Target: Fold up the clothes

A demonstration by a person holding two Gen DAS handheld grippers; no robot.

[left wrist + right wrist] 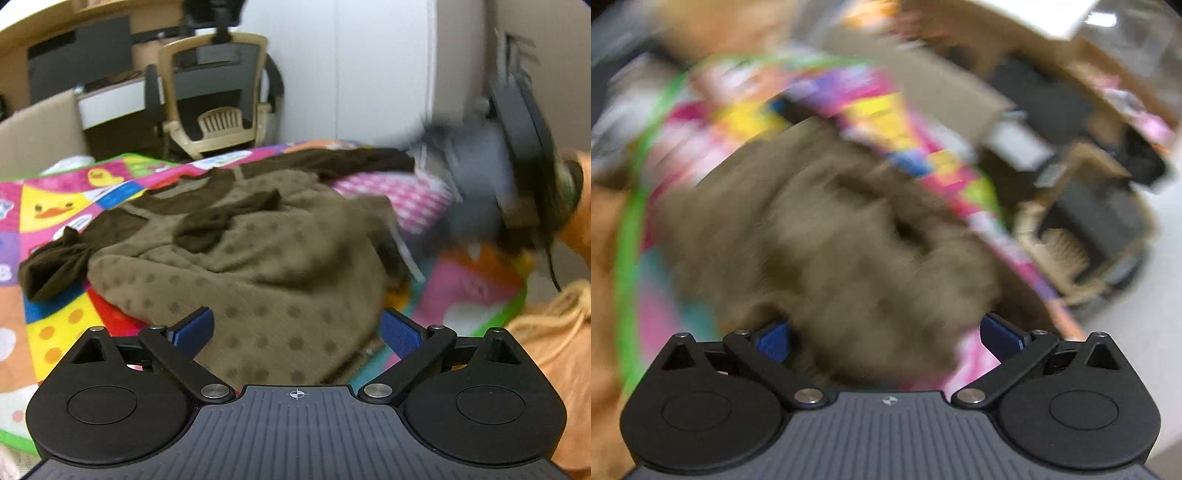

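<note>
A tan fleece garment (251,266) with darker dots and dark brown trim lies crumpled on a colourful play mat (59,325). My left gripper (298,330) hovers open just above its near edge, with nothing held between the blue pads (195,330). In the right wrist view everything is motion-blurred. There the same garment (831,240) fills the middle, and my right gripper (886,338) is open with the fleece lying under and between its fingers. The right gripper's blurred body (517,155) shows at the mat's far right, held by an orange-sleeved arm (580,229).
A pink checked cloth (399,199) lies beyond the garment. A beige office chair (218,92) and a desk stand behind the mat, with a cardboard box (40,129) at the left. The person's orange clothing (554,362) is at the lower right.
</note>
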